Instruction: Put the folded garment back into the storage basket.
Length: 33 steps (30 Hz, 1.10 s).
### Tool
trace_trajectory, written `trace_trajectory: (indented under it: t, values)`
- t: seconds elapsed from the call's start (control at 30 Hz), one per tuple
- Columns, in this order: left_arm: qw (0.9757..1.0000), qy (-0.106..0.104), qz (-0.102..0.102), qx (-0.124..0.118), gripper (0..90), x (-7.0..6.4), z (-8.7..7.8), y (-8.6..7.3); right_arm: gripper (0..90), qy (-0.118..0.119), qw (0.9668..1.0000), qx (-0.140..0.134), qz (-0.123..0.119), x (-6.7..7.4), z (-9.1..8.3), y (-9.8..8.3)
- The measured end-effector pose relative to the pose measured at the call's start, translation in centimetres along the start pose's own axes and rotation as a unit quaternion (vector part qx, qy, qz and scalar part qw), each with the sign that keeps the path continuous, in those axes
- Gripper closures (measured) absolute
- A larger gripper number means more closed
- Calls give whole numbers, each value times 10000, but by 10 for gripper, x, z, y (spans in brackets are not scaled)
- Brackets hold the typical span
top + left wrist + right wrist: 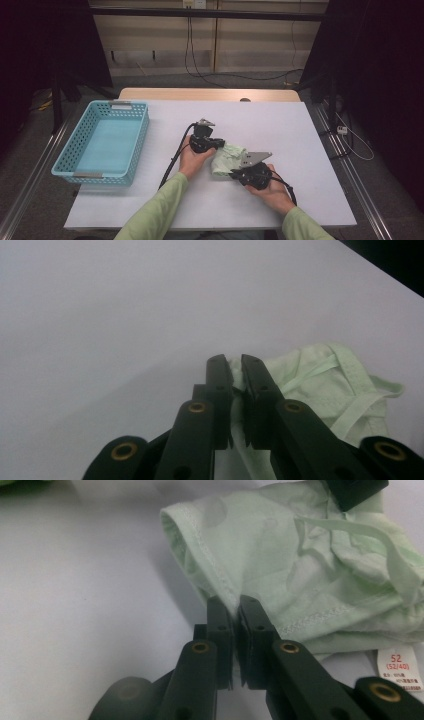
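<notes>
Both green-sleeved forearms enter from the bottom of the frame. The left gripper [220, 144] sits at centre, jaws pinched together; the right gripper [235, 172], lower right of it, likewise clamped.

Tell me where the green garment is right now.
In the high view the green garment lies crumpled on the white table, right of centre, pinched between the left gripper and right gripper, well right of the blue basket.
</notes>
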<state>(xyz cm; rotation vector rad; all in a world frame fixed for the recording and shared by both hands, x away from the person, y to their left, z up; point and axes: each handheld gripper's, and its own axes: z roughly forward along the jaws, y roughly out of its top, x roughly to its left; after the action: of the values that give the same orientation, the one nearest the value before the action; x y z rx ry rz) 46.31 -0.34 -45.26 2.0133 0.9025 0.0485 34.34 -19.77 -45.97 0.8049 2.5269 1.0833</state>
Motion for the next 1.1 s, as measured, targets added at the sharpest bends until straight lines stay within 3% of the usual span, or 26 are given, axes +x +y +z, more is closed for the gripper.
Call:
trace_trajectory:
  t: [0.1, 0.37, 1.1]
  values:
    - [9999, 32, 95, -50, 837, -4, -4, 2, 862, 13, 10000, -74, 18, 0, -2, 1]
    - [9999, 30, 112, -119, 838, -4, -10, 4, 862, 61, 9996, -271, 71, 0, -6, 3]
    - [9993, 63, 234, -286, 839, -1, -27, 10, 862, 25, 9987, -502, 45, 5, -7, 14]
